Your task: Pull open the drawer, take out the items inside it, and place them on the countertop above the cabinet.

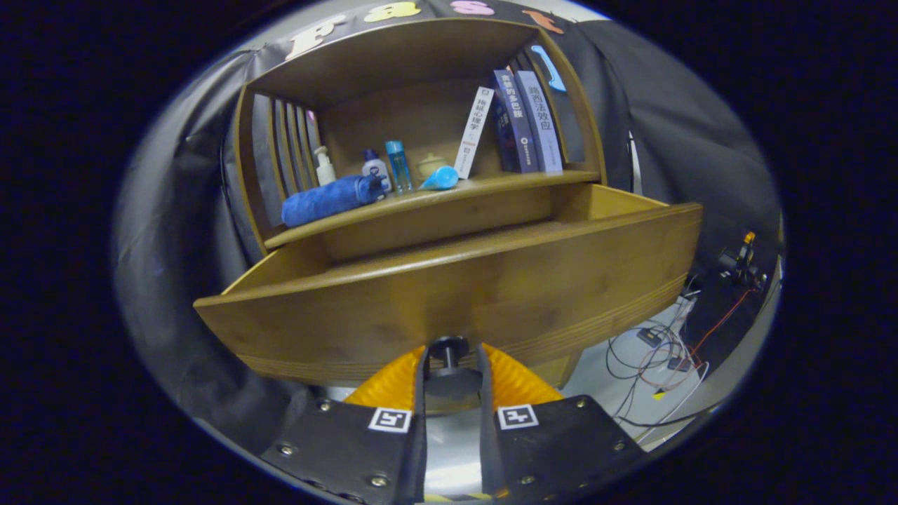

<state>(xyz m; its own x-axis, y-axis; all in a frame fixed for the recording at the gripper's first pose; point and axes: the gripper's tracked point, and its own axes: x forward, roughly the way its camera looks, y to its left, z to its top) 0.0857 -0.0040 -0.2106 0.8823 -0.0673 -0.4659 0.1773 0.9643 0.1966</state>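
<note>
While the drawer [449, 294] stands pulled well out from the wooden cabinet [421, 84], its dark round knob [447, 348] is seen clamped between the two fingers of the tongs [449, 368], one finger pressing on each side of the knob's stem. The drawer front is viewed from just below, so its inside is hidden and what lies in it cannot be told. Above the drawer, the bench [449, 193] of the cabinet is seen as a shelf-like surface under a wooden top. On it, a rolled blue towel [330, 200] is laid at the left, with a white pump bottle [324, 167], a white bottle with a dark cap [374, 168] and a slim clear blue bottle [398, 165] standing just behind it. A small cream jar [431, 165] is placed near the middle, with a light blue object [440, 179] lying just in front of it. A white book [473, 133] is leaned against several dark books [526, 123] at the right. Beyond the drawer's right end, loose cables [659, 351] are spread over the pale floor [603, 365].
</note>
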